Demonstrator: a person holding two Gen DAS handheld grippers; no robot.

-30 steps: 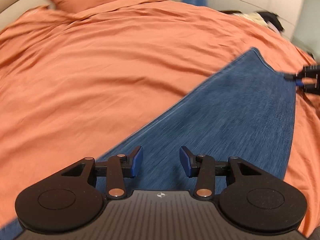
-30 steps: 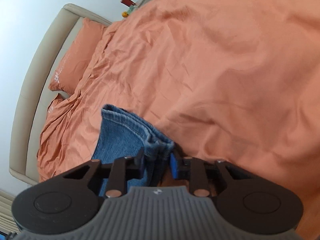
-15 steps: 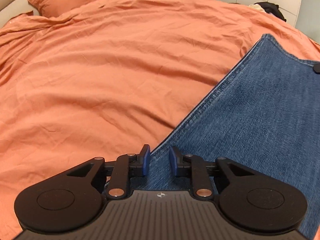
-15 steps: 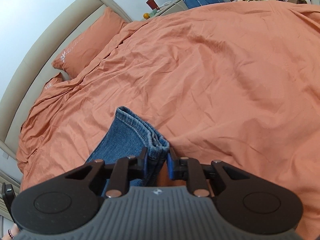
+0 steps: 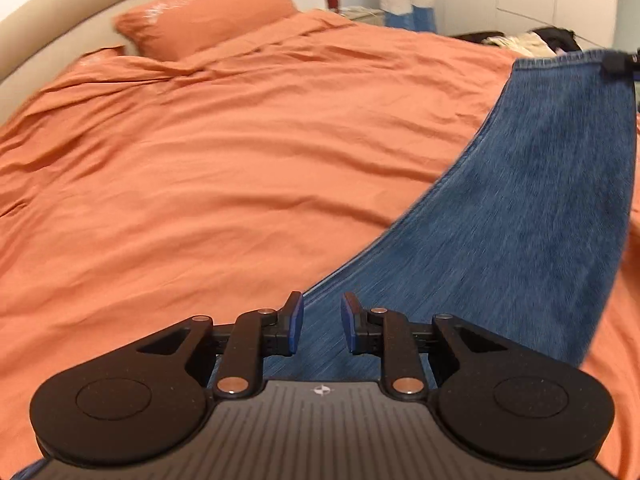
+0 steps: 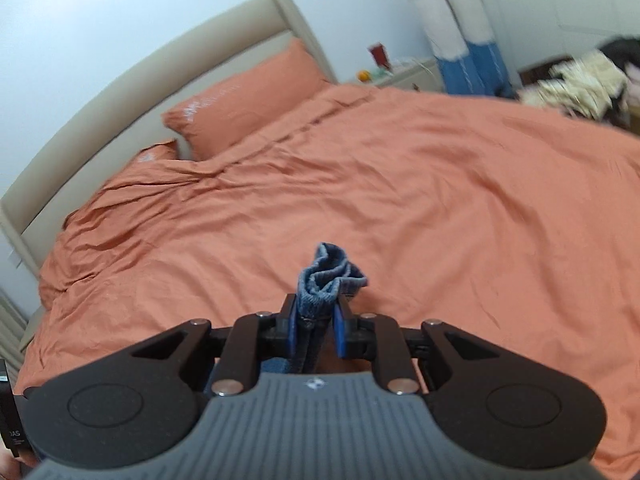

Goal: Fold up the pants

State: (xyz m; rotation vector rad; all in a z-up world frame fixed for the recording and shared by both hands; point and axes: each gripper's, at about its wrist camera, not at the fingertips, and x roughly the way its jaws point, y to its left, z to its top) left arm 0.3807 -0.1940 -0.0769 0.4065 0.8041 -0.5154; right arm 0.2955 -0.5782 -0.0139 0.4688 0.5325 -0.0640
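Observation:
Blue denim pants (image 5: 520, 240) stretch in a long band from my left gripper (image 5: 322, 320) up to the far right, lifted off the orange bedcover (image 5: 240, 160). The left gripper's blue pads press on the near end of the denim, which fills the gap between them. At the top right edge, the tip of my right gripper (image 5: 620, 62) holds the hem. In the right wrist view the right gripper (image 6: 316, 322) is shut on the bunched hem (image 6: 330, 276), which sticks up past the pads.
Two orange pillows (image 6: 244, 100) lie against a beige headboard (image 6: 160, 68). A nightstand (image 6: 384, 76) with small items stands behind the bed. Beyond the bed's far right side lies a heap of clothes (image 6: 576, 84). White and blue garments (image 6: 464, 28) hang by the wall.
The left jaws narrowed from wide apart onto the denim. Both grippers rose and the pants came up off the bedcover. The right view rolled to level, the hem still held.

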